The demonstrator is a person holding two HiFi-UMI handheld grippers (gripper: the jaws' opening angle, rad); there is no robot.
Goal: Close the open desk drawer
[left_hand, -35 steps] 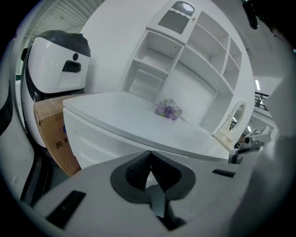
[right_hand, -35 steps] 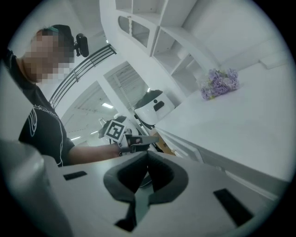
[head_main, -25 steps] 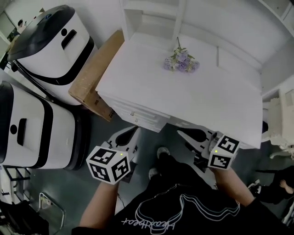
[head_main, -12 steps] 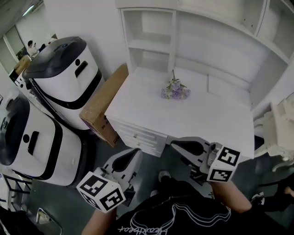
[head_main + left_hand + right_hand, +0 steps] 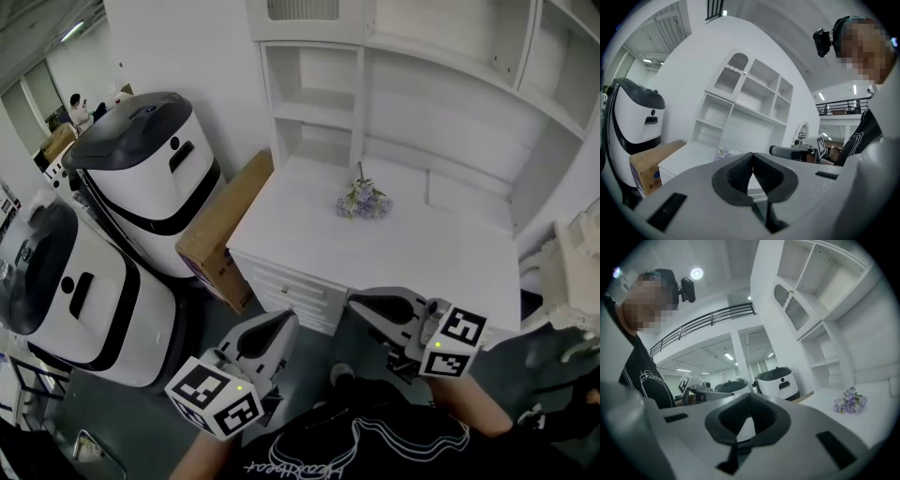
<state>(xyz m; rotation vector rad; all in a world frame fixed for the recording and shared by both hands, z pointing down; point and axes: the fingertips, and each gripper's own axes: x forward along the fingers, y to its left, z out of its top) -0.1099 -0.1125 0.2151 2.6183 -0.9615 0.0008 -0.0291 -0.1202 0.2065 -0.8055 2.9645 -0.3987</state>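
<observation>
left tongs (image 5: 284, 322), right tongs (image 5: 358, 301) higher, farther from desk (image 5: 422, 255)

The desk (image 5: 412, 253) and its drawer fronts (image 5: 292, 289) are showing plain white, as are the shelves (image 5: 314, 103) above. A flower bunch (image 5: 364, 202) is showing lilac with some green. The cardboard box (image 5: 220, 230) is looking brown. Two machines (image 5: 141, 178) (image 5: 75, 300) are wearing white shells with dark grey tops and black bands. The left gripper (image 5: 279, 326) and right gripper (image 5: 367, 304) are showing pale grey bodies, black ribbed pads (image 5: 738, 173) and cubes patterned in black-and-white squares. The person's shirt (image 5: 375, 450) is showing black with white line print.
</observation>
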